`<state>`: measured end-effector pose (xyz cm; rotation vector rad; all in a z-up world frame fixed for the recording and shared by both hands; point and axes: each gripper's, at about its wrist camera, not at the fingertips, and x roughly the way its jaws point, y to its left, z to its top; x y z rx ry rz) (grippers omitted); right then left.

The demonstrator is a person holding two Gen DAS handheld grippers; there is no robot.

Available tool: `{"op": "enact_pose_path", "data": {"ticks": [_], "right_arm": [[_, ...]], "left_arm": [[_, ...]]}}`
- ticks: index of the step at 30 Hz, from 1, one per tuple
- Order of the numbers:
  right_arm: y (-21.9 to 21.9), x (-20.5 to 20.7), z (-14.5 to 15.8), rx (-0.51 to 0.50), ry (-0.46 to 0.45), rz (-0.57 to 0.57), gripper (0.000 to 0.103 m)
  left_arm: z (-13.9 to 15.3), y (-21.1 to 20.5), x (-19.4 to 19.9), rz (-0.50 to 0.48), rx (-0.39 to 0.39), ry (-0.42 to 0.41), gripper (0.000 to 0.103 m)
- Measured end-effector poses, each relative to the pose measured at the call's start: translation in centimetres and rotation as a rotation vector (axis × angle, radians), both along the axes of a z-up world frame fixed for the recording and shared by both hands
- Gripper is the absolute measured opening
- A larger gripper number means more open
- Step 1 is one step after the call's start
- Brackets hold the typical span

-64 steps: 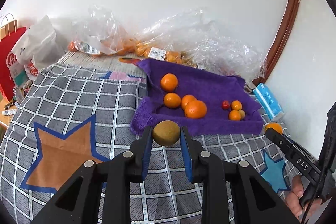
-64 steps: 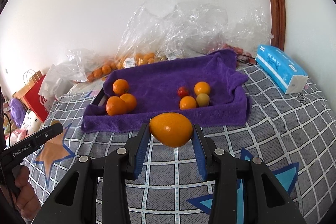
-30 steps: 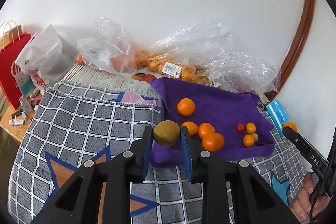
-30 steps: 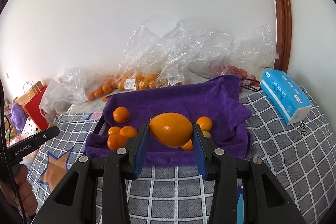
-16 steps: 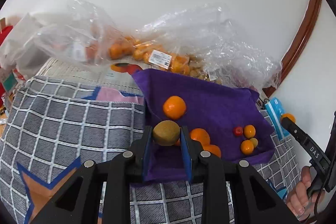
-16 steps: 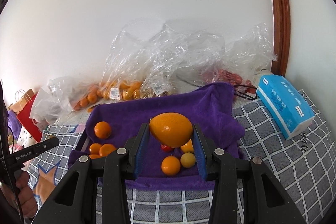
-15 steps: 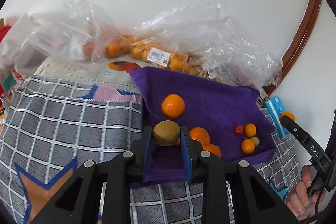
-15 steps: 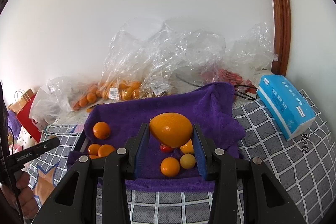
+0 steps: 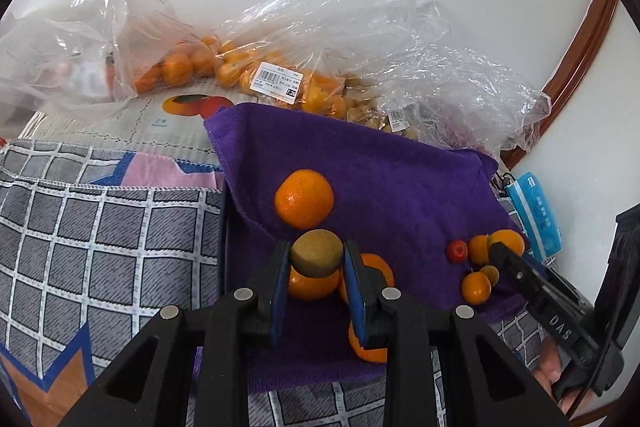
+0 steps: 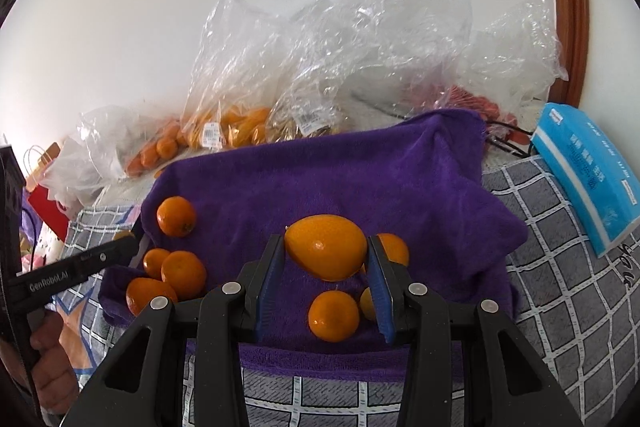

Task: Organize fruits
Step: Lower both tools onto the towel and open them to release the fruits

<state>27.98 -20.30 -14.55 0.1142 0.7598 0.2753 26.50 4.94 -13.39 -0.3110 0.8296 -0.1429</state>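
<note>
Holding: the left gripper point(image 9: 316, 269) is squeezed on a brown kiwi point(image 9: 317, 252); the right gripper point(image 10: 325, 271) is squeezed on a big orange fruit point(image 10: 326, 247).
Where: both fruits hang over the purple towel point(image 10: 320, 175).
Left pile: three oranges point(image 10: 182, 273) sit close together.
Right pile: small fruits point(image 10: 334, 315) sit under the right gripper.
Could go wrong: a dropped fruit may bump the others and roll, I think.
Edges: the near towel edge is low, so fruit could roll onto the checked blanket point(image 10: 556, 279).
Room: the middle and back of the towel are bare.
Back: plastic bags point(image 10: 320, 67).
</note>
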Motion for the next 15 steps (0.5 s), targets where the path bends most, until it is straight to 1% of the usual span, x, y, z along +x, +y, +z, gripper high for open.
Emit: {"op": "enact_pose_path", "data": {"ticks": [4, 8, 13, 15], "right_arm": [[0.4, 0.2, -0.6, -0.014, 0.008, 0.013, 0.041], [0.5, 0.5, -1.1, -0.015, 0.020, 0.018, 0.041], [0.7, 0.6, -1.5, -0.024, 0.032, 0.021, 0.041], [0.7, 0.7, -1.6, -0.023, 0.037, 0.024, 0.041]], "left_arm": [[-0.1, -0.5, 1.0, -0.012, -0.022, 0.003, 0.025], [-0.4, -1.2, 1.9, -0.006, 0.014, 0.010, 0.025], [-1.1, -1.5, 2.7, -0.006, 0.009, 0.033, 0.025], [-1.4, -1.9, 3.0, -0.001, 0.028, 0.044, 0.025]]}}
